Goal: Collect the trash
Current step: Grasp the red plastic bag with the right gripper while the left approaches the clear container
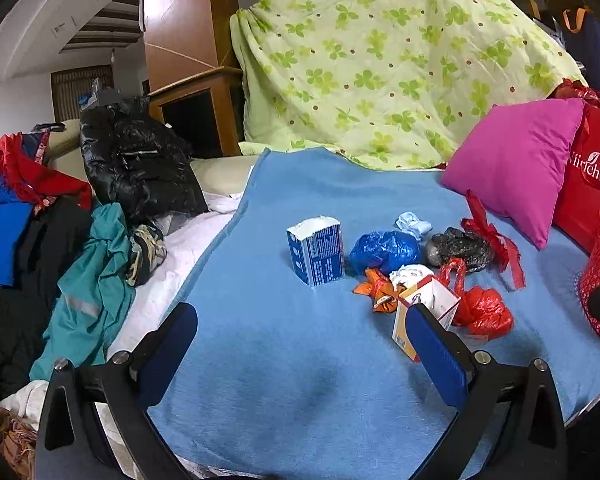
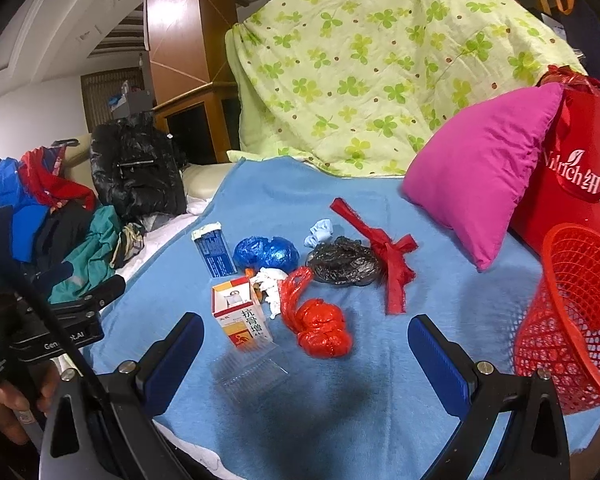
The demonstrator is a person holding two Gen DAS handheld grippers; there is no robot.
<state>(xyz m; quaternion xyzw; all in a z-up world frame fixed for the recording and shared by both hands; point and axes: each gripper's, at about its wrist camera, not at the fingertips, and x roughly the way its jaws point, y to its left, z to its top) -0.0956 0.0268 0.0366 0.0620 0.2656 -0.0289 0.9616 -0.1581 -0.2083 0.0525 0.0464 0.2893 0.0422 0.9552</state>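
Trash lies on a blue blanket (image 1: 284,360): a blue-white tissue pack (image 1: 316,251), a blue plastic bag (image 1: 384,251), a black bag (image 1: 458,249), a red bag (image 1: 482,310), a red ribbon (image 1: 496,240), an orange wrapper (image 1: 378,290) and a white-orange medicine box (image 1: 424,320). My left gripper (image 1: 300,320) is open and empty, short of the pile. My right gripper (image 2: 306,330) is open and empty, its jaws either side of the red bag (image 2: 320,326) and medicine box (image 2: 240,314). A clear plastic tray (image 2: 254,372) lies below them. A red mesh basket (image 2: 572,320) stands at right.
A magenta pillow (image 2: 476,176) and a red gift bag (image 2: 580,184) lie at right. A clover-print quilt (image 2: 372,68) is piled behind. Clothes and a black jacket (image 1: 136,160) are heaped at left. The left gripper's body (image 2: 52,320) shows at the right view's left.
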